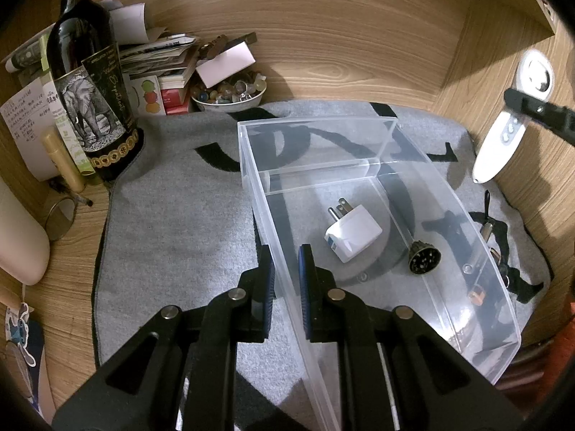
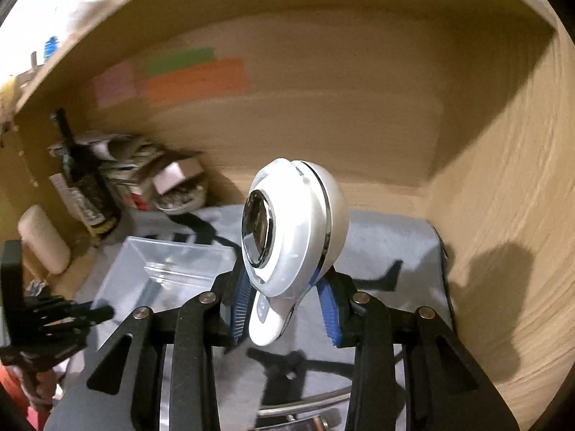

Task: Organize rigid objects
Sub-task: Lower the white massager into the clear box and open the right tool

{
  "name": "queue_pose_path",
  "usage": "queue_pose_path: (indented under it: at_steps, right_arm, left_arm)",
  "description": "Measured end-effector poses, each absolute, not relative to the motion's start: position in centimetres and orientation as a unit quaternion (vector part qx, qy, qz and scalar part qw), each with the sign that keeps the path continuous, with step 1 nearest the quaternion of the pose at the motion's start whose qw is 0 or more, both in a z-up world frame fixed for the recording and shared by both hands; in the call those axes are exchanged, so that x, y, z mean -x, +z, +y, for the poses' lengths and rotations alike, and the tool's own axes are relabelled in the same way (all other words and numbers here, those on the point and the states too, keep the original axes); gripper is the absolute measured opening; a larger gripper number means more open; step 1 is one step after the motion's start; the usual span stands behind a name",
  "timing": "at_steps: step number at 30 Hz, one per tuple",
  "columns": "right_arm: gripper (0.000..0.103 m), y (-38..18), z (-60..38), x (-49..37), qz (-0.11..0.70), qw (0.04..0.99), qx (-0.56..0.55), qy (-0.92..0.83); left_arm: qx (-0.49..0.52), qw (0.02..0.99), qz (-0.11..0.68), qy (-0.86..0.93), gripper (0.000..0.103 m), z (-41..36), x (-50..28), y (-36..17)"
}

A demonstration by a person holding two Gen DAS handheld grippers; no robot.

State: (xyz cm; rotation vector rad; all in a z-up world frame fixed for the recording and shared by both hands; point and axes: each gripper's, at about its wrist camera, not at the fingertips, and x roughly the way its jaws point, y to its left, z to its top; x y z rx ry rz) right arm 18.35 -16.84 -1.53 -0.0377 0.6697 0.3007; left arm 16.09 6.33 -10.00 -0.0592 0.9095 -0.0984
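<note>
A clear plastic box [image 1: 359, 143] lies on the grey mat [image 1: 179, 215]. Inside it are a white plug adapter [image 1: 354, 233] and a black round connector [image 1: 424, 260]. My left gripper [image 1: 286, 255] is shut on the box's near left wall, one finger on each side. My right gripper [image 2: 284, 287] is shut on the handle of a white handheld device [image 2: 298, 222] with a chrome face, held in the air over the mat. In the left wrist view the white device [image 1: 503, 136] hangs at the right, above and beyond the box.
A dark wine bottle [image 1: 86, 82], a stack of papers [image 1: 158, 54] and a bowl of stones [image 1: 230, 95] crowd the back left corner. Small metal parts [image 1: 487, 230] lie on the mat right of the box. Wooden walls close the back and right.
</note>
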Motion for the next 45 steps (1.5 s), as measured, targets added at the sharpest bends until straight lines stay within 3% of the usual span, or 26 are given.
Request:
queue_pose_path:
  at_steps: [8, 30, 40, 45]
  right_arm:
    - [0.032, -0.8, -13.3, -16.5, 0.316, 0.924, 0.045, 0.209]
    - [0.032, -9.6, -7.4, -19.6, 0.470, 0.842, 0.095, 0.247]
    - [0.035, -9.2, -7.0, -19.1, 0.456, 0.849, 0.118, 0.240]
    - [0.045, -7.7, -7.7, -18.4, 0.428, 0.865, 0.116, 0.234]
  left_arm:
    - [0.029, 0.897, 0.439, -0.047, 0.012, 6.3, -16.1, -10.0]
    - [0.032, 0.898, 0.436, -0.053, 0.013, 6.2, -16.1, -9.9]
    - [0.031, 0.898, 0.436, -0.056, 0.013, 6.3, -16.1, -10.0]
    - [0.028, 0.898, 0.436, -0.056, 0.014, 6.3, -16.1, -10.0]
